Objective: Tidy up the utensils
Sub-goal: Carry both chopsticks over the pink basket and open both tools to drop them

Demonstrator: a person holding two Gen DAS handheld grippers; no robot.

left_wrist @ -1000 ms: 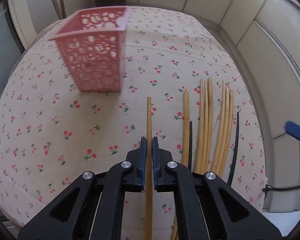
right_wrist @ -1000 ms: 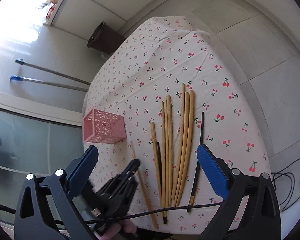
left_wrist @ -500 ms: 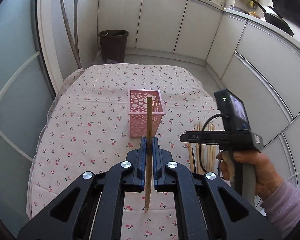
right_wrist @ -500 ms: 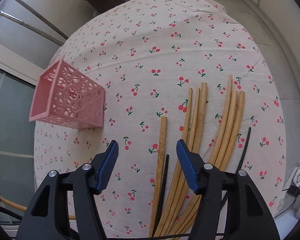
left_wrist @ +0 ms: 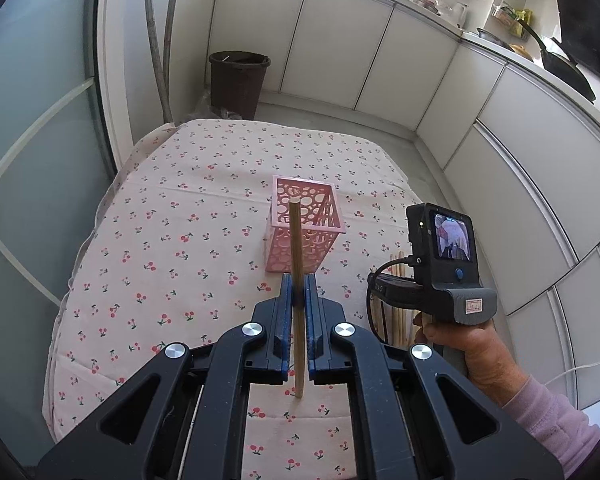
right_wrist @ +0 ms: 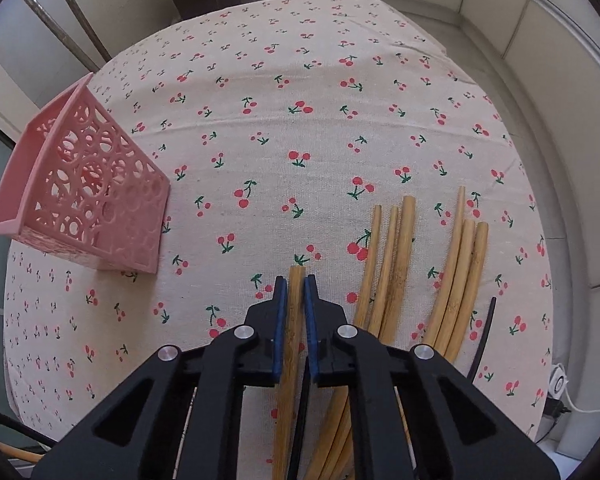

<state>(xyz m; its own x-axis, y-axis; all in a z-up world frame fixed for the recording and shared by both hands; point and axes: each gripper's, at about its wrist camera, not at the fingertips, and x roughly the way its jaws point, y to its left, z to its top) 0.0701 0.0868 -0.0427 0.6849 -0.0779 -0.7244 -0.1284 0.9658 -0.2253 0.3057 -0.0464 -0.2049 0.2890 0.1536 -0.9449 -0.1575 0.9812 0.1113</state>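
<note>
My left gripper [left_wrist: 296, 296] is shut on a bamboo chopstick [left_wrist: 297, 260] and holds it upright, high above the table, in line with the pink perforated basket [left_wrist: 305, 229]. My right gripper [right_wrist: 296, 296] is down at the table with its jaws closed around another bamboo chopstick [right_wrist: 292, 344] that lies flat. More bamboo chopsticks [right_wrist: 396, 264] and a black one [right_wrist: 482, 344] lie to its right. The basket shows at the left in the right wrist view [right_wrist: 88, 196]. The right gripper's body also shows in the left wrist view [left_wrist: 440, 272].
The table has a cherry-print cloth [right_wrist: 300, 92]. A dark waste bin [left_wrist: 238, 78] stands on the floor beyond the table's far end. White cabinets [left_wrist: 500, 152] run along the right. A white socket and cable [right_wrist: 558, 386] lie off the table's right edge.
My right gripper dropped to the table and closed from wide open around the leftmost lying chopstick. My left gripper rose a little further with its chopstick.
</note>
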